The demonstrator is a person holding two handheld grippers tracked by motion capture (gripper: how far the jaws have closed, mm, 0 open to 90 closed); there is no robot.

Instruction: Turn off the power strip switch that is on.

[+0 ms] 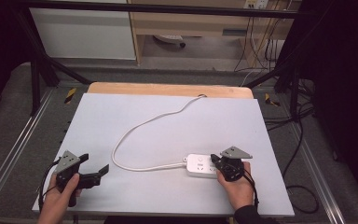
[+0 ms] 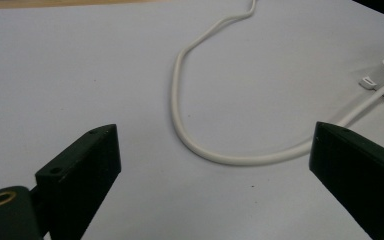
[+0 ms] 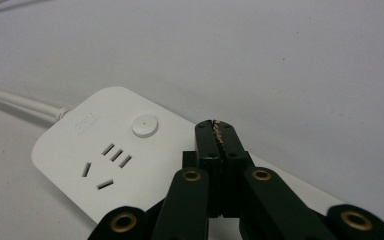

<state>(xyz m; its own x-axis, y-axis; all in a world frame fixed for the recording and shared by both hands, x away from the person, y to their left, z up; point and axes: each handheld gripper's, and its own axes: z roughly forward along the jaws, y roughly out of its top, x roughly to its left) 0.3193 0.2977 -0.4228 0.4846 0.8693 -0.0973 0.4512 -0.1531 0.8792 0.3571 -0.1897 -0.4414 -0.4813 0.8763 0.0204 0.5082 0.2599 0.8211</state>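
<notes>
High view places a white power strip on the pale grey counter, near its front right part, with the right hand-held gripper poised over the strip's right portion and the person's hand behind it. From the strip's left end a white cable runs out, curls in a wide loop across the middle of the counter and leaves over the far edge. The left hand-held gripper sits well apart at the front left, its jaws spread wide with nothing between them; in the left gripper view the cable loop lies beyond the gap.

Right gripper view shows the right hand-held gripper with its jaws pressed together, tips over the strip's top face, just beside a round button; whether the tips touch the plastic cannot be told, and nothing is pinched between them.

The strip looks like a rigid, smooth plastic block with rounded corners, probably light but slick, so a pinch across its two long sides should hold better than one on the glossy top. The slotted sockets offer no purchase. The cable appears round, rubbery and pliant; it would likely drag and tug at the strip if lifted, and it is easy to pinch anywhere along the loop.
</notes>
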